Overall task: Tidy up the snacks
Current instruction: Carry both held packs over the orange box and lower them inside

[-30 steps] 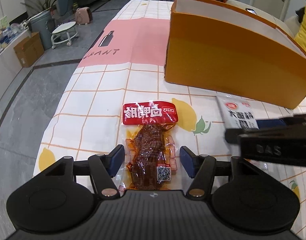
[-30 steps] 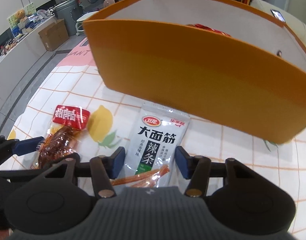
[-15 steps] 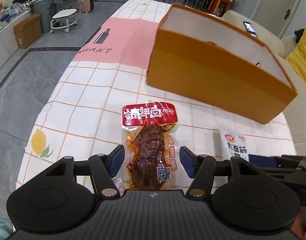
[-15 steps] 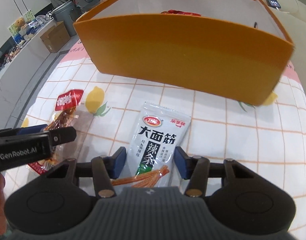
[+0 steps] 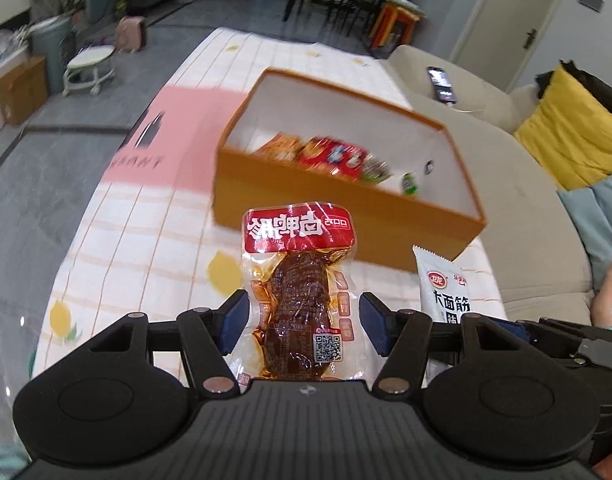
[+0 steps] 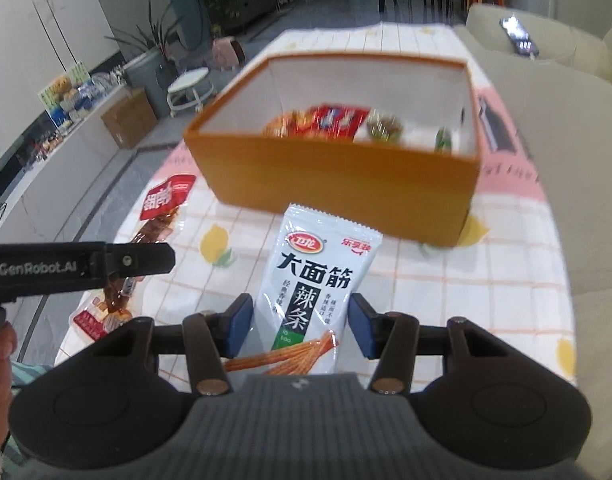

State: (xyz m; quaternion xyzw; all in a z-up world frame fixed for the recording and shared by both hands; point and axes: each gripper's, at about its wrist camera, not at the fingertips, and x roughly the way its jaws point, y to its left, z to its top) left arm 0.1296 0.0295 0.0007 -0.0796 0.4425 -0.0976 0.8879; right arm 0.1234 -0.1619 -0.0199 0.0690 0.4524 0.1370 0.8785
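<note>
Lemon-print counter (image 5: 154, 240) is lying under the orange box (image 5: 329, 216). Left gripper (image 5: 304, 322) jaws are pinching the soft, slippery meat packet (image 5: 302, 288); right gripper (image 6: 300, 326) jaws are pinching the light spicy-strip packet (image 6: 317, 276), both low down, near the box.

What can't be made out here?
- Snacks inside the orange box: motion-blurred in both views, near wall hides their lower parts.
- White spicy-strip pouch: left view, bottom hidden behind the hand-held gripper.
- Red-topped meat pack: right view, partly behind the left hand-held gripper.
</note>
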